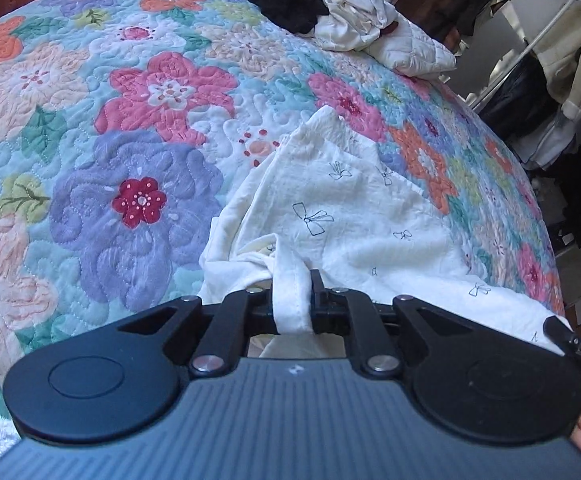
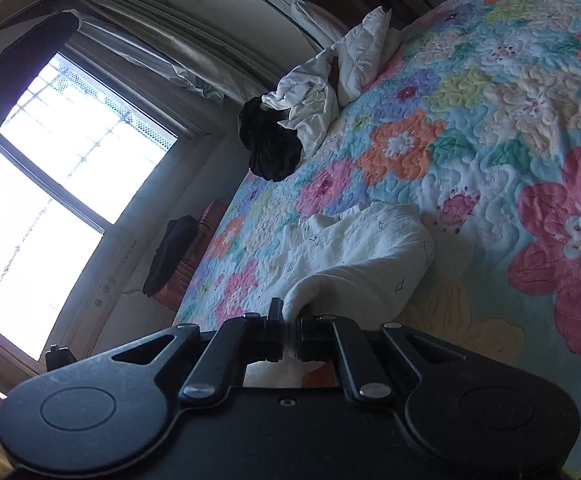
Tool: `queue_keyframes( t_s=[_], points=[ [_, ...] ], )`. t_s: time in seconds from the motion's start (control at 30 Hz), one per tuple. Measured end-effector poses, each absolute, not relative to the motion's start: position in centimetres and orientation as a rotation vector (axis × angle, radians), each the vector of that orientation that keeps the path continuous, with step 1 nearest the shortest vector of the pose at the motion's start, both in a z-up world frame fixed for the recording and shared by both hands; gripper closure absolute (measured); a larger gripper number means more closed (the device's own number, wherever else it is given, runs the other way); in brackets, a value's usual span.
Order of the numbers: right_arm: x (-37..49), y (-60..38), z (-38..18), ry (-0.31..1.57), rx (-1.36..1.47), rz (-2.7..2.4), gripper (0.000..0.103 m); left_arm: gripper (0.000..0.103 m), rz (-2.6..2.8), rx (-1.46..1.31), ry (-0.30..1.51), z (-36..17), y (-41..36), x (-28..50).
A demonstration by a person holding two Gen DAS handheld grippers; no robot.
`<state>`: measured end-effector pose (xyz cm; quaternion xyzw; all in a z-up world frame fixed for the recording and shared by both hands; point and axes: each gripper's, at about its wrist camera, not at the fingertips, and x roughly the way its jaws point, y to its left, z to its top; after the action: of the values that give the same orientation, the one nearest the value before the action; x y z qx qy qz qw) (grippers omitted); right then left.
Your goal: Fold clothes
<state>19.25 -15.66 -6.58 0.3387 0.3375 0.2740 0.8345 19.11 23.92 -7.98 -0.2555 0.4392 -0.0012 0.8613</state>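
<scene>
Left claw (image 1: 292, 304) clamped on a hem of the white cotton garment with small bow prints (image 1: 330, 216), right claw (image 2: 289, 336) pinching another edge, garment spread ahead on the floral quilted bedspread (image 1: 130, 120)

The garment (image 1: 342, 216) lies on the quilt (image 1: 130, 128), lower centre-right of the left wrist frame. A clothes heap (image 1: 322, 4) sits on the quilt at upper centre, a pillow (image 1: 414, 50) just right of it.

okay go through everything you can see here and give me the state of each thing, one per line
Left gripper: jaws shut on a bunched edge of the white garment.
Right gripper: jaws shut on the white garment.
White garment: rumpled, unfolded, on the quilt.
Quilt: spread flat.
Clothes pile: heaped, unfolded.
</scene>
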Motion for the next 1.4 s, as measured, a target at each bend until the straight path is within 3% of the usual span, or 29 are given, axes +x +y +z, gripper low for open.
queue_keyframes(
  t_s=[0.07, 0.13, 0.33, 0.57, 0.77, 0.8, 0.87, 0.9, 1.13, 1.4],
  points=[
    [19.8, -15.3, -6.2, 0.717, 0.716, 0.582, 0.095, 0.086, 0.020, -0.533, 0.971, -8.7, 23.7, 18.6],
    [20.3, -14.9, -5.7, 0.719, 0.714, 0.584, 0.095, 0.070, 0.037, -0.557, 1.011, -9.4, 23.6, 17.8],
    [21.9, -13.6, -4.3, 0.724, 0.711, 0.590, 0.095, 0.041, 0.030, -0.722, 1.053, -10.5, 23.9, 16.3],
    [23.4, -12.5, -2.3, 0.701, 0.693, 0.583, 0.094, 0.034, 0.059, -0.919, 1.063, -11.4, 23.5, 15.7],
    [23.8, -11.9, -1.6, 0.697, 0.682, 0.584, 0.094, 0.022, 0.140, -1.172, 0.988, -12.5, 22.7, 14.9],
    [23.7, -12.0, -1.6, 0.697, 0.680, 0.584, 0.094, 0.026, 0.135, -1.222, 0.968, -12.8, 22.6, 14.8],
    [23.3, -12.3, -1.5, 0.695, 0.678, 0.583, 0.094, 0.059, 0.118, -1.233, 0.888, -12.6, 22.5, 14.7],
    [23.0, -12.6, -1.6, 0.700, 0.677, 0.581, 0.094, 0.093, 0.128, -1.190, 0.863, -12.1, 22.4, 14.7],
    [19.6, -14.9, -4.8, 0.814, 0.742, 0.543, 0.094, 0.098, 0.168, -0.933, 0.697, -7.6, 23.2, 15.0],
    [24.4, -15.4, -6.8, 0.830, 0.806, 0.473, 0.094, 0.098, 0.067, -0.767, 0.775, -6.9, 22.5, 23.5]
  ],
)
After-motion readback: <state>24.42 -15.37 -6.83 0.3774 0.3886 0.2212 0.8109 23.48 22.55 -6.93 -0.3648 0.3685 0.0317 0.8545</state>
